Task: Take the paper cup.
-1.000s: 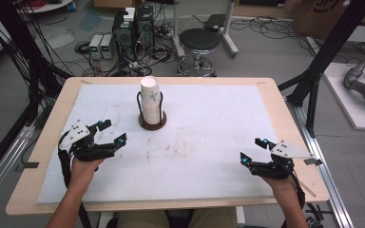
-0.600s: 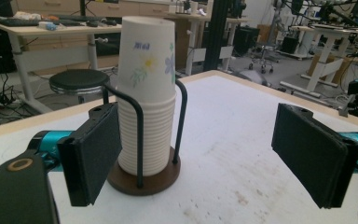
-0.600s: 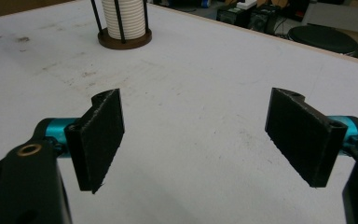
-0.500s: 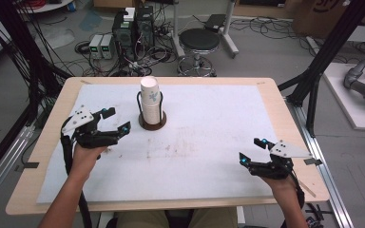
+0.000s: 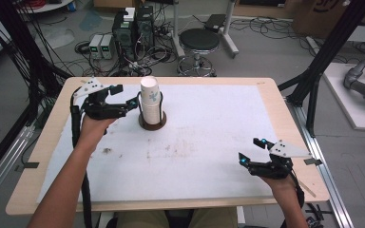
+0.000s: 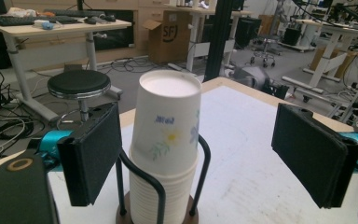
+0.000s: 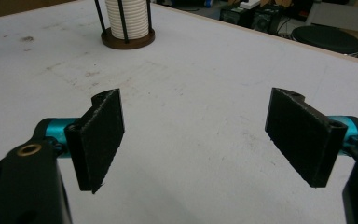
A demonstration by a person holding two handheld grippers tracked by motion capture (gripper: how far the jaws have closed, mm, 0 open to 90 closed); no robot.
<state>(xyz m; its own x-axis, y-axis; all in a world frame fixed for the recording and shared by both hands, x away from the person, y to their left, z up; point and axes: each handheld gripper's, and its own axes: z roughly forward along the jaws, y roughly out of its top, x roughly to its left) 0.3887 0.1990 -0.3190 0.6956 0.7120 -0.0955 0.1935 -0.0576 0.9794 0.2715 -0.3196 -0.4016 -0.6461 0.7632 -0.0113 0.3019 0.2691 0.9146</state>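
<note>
While the person's left forearm reaches up the left side of the worktop (image 5: 266, 90), the left gripper (image 5: 127, 96) hangs just left of the stack of paper cups (image 5: 150, 102), its fingers spread wide and holding nothing. In the left gripper view the left finger pad (image 6: 91, 154) sits close beside the stack of paper cups (image 6: 165, 154), overlapping it slightly in the picture, though whether it touches cannot be told; the other pad (image 6: 312, 158) stands well apart on the far side. The top cup (image 6: 168, 121) carries a small flower print and stands higher than the rest, upright and slightly loose above the nested rims below. The stack rests in a wire holder (image 5: 152, 118) with a round brown base, whose dark rods rise along the sides of the cups; it stands on the white sheet toward the far edge of the worktop, left of centre.

Across the middle, the white sheet shows faint smudges and marks. Farther right, near the front edge, the right gripper (image 5: 253, 149) lies low by the worktop in the person's right hand, its fingers likewise parted with nothing between them. The right gripper view shows both black pads over the bare white sheet, with the wire holder (image 7: 127, 39) and its cups well away at the top left.
</note>
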